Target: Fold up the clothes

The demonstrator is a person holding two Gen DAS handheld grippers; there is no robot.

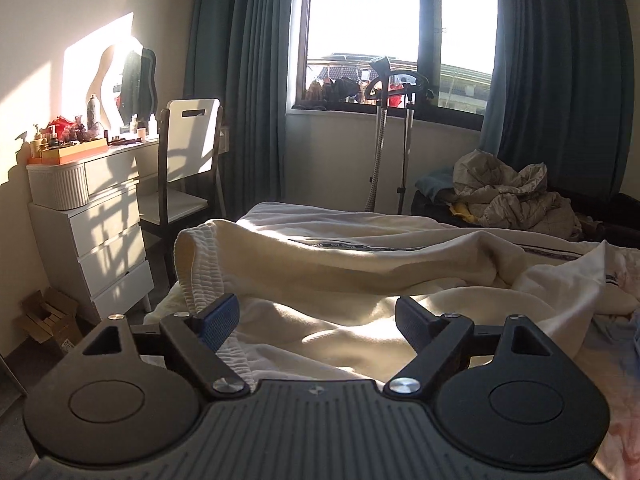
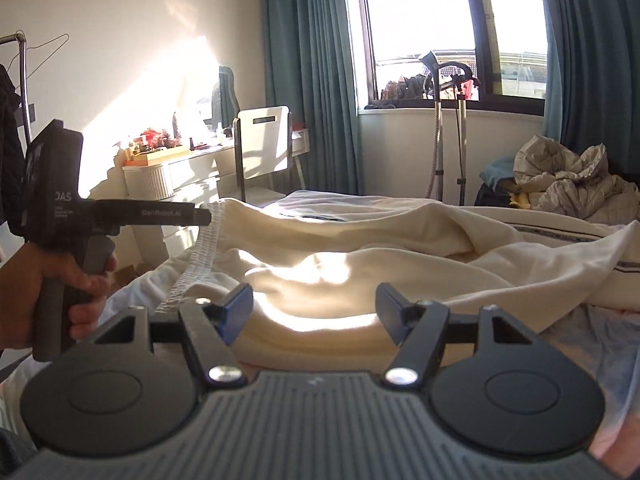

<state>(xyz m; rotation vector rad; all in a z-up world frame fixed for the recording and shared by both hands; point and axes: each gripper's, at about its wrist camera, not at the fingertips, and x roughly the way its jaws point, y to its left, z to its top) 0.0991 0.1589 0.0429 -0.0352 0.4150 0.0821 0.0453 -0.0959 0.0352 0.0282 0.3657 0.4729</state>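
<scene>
Both grippers hang with fingers spread wide and nothing between them: the left gripper (image 1: 316,322) hovers just above the cream sweatpants (image 1: 360,268), its blue-padded left finger (image 1: 222,320) right beside the ribbed elastic waistband (image 1: 200,264), while the right gripper (image 2: 314,312) sits low over a sunlit fold of the same garment (image 2: 360,252). These sweatpants lie rumpled across the bed (image 1: 616,344), waistband raised toward the white chair (image 1: 192,148), legs trailing off away from it, a dark striped trim running along one seam. Only the right wrist view shows the left gripper from the side (image 2: 120,216), with the person's left hand (image 2: 52,292) wrapped round its grey handle and its tip at the waistband (image 2: 204,248); whether it touches the cloth cannot be told. Only the left wrist view shows the white drawer unit (image 1: 104,248) on the far side of the chair from the sweatpants. Beyond the sweatpants stand a garment steamer (image 1: 384,120), teal curtains (image 1: 240,80), and a crumpled beige quilt (image 1: 508,188).
</scene>
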